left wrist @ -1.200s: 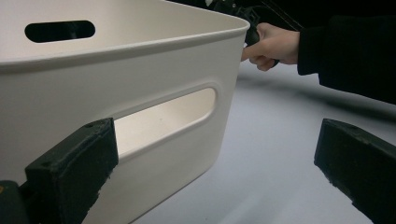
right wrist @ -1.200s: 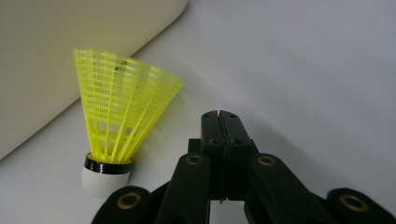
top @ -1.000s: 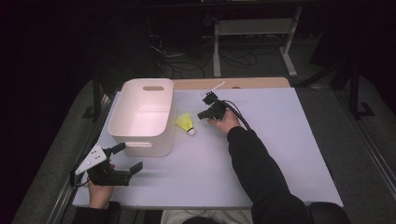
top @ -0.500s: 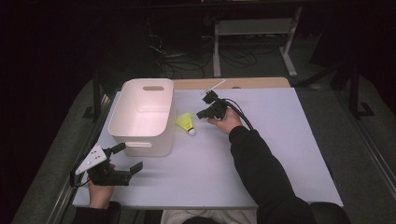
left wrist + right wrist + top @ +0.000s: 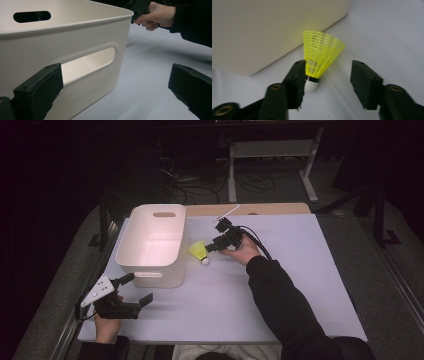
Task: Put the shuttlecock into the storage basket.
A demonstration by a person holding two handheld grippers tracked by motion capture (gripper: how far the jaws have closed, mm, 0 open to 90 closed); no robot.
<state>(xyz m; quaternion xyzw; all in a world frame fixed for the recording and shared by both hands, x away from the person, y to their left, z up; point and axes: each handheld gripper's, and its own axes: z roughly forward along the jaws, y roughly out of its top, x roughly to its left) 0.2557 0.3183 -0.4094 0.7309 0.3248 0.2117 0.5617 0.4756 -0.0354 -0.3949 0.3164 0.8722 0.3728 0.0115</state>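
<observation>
Yellow shuttlecock [image 5: 322, 53] unmoved beside bin [image 5: 150, 242]; right gripper [image 5: 328, 75] jaws just opened.

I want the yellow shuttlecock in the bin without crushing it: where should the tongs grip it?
Grip the white cork tip of the shuttlecock, not the flared mesh skirt. It lies cork toward the right tongs, beside the bin, so come in from the cork end, away from the bin.

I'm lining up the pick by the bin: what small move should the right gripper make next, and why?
Probably slide the right gripper forward slightly and centre it, then close. Its jaws have just been opening and stand apart around the yellow plastic shuttlecock, whose white cork base lies against one jaw, unclamped, on the grey table beside the white plastic bin.
</observation>
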